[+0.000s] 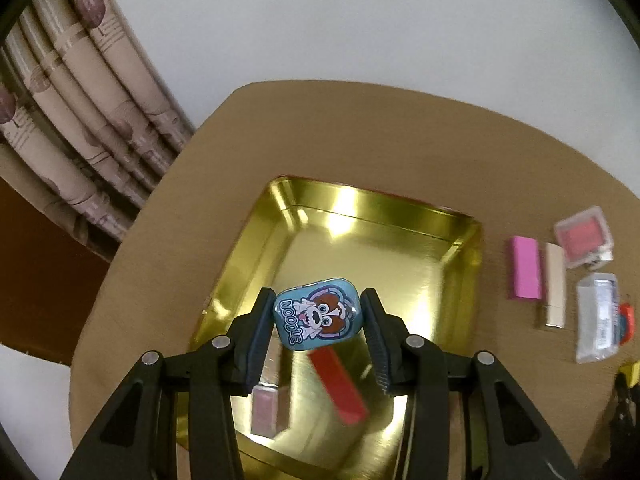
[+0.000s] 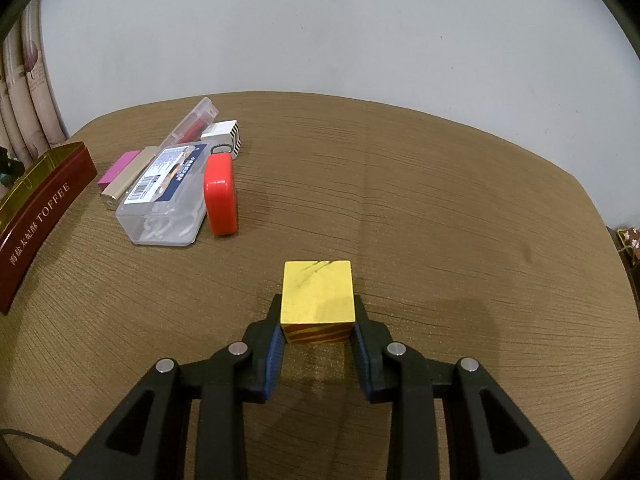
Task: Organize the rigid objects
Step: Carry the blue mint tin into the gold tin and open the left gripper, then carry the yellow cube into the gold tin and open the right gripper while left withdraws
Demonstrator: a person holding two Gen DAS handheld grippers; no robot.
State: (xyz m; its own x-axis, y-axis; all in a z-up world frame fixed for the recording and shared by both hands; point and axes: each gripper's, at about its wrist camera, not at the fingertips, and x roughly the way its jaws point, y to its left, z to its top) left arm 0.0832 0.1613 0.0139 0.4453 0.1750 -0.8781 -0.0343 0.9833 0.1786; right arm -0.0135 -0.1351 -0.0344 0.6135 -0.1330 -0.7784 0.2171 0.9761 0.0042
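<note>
My left gripper (image 1: 318, 312) is shut on a small blue tin (image 1: 318, 313) with a cartoon dog, held above the gold tray (image 1: 384, 232). Under it in the tray lie a red block (image 1: 340, 388) and a pinkish lipstick case (image 1: 270, 408). In the right wrist view my right gripper (image 2: 318, 320) is shut on a yellow cube (image 2: 318, 292) with red and yellow stripes on its side, over the brown table (image 2: 440, 200). The gold tray (image 2: 40, 200), with dark red outer walls, shows at the far left there.
A pink block (image 1: 524, 268), a beige tube (image 1: 555, 284), a pink compact (image 1: 584, 236) and a clear box (image 1: 598, 316) lie right of the tray. The right wrist view adds a red case (image 2: 219, 196), a striped box (image 2: 224, 136) and a clear pen case (image 2: 192, 124). Curtains (image 1: 80, 112) hang at left.
</note>
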